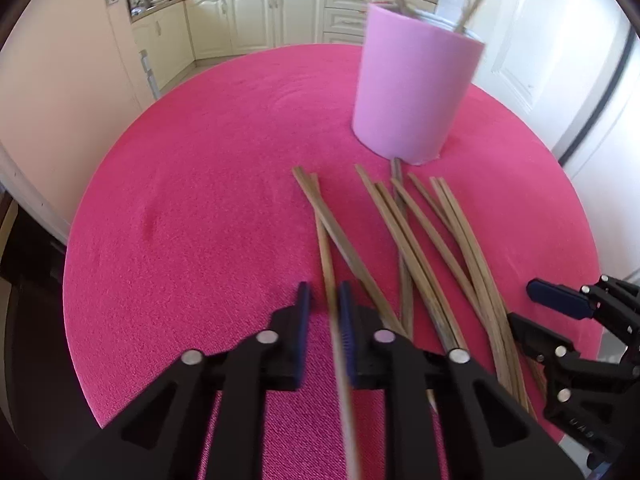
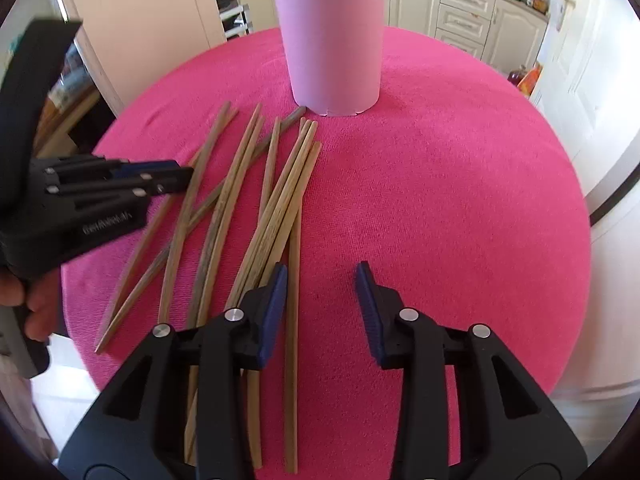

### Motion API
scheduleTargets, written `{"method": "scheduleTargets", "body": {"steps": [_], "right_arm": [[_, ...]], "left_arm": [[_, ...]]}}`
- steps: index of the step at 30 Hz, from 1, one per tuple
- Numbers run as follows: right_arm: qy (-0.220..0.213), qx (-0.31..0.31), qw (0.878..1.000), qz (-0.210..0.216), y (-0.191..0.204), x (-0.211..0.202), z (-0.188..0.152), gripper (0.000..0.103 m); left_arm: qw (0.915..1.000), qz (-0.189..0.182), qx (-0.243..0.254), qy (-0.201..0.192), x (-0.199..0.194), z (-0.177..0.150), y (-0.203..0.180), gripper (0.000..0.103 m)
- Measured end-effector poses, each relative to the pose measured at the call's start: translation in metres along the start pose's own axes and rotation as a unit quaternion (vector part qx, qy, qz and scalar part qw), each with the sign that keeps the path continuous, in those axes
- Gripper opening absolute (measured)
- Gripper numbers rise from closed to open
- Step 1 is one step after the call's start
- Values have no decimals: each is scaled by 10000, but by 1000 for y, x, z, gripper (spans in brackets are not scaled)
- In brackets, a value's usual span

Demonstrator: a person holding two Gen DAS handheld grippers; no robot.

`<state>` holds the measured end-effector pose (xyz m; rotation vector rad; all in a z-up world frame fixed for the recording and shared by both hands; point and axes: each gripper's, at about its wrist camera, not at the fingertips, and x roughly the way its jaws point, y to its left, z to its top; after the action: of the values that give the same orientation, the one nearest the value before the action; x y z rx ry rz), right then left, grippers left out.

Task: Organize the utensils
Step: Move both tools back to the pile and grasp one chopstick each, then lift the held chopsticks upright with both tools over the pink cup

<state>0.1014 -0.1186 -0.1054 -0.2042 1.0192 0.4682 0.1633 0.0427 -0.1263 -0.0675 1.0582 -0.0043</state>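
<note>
The left gripper had its blue pads nearly together around one chopstick, which ran back between them toward the camera; whether they actually clamped it could not be told. The right gripper stood with its fingers wide apart over bare cloth, the left finger over the edge of the loose chopsticks. These lay fanned on the pink tablecloth, their far ends near a pink cup that held a few sticks upright. Around the round table were cream kitchen cabinets, a counter with pans and bottles, and a white door. White lettering on the left gripper's body was too blurred to read.
</note>
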Motion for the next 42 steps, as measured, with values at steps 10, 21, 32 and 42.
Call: {"method": "scheduleTargets", "body": {"steps": [10, 21, 32, 42], "right_arm": [[188, -212, 9994, -188, 4, 13, 23, 10], [14, 203, 9998, 45, -25, -3, 14, 6], [-772, 694, 9924, 665, -51, -38, 7, 6], [-1940, 773, 9719, 1090, -45, -84, 15, 6]], "left_arm": [[9992, -109, -393, -1, -3, 3, 13, 6], [9955, 40, -930, -171, -22, 1, 45, 6], [9873, -596, -977, -1101, -65, 1, 44, 6], [9720, -968, -457, -2091, -98, 13, 2, 6]]}}
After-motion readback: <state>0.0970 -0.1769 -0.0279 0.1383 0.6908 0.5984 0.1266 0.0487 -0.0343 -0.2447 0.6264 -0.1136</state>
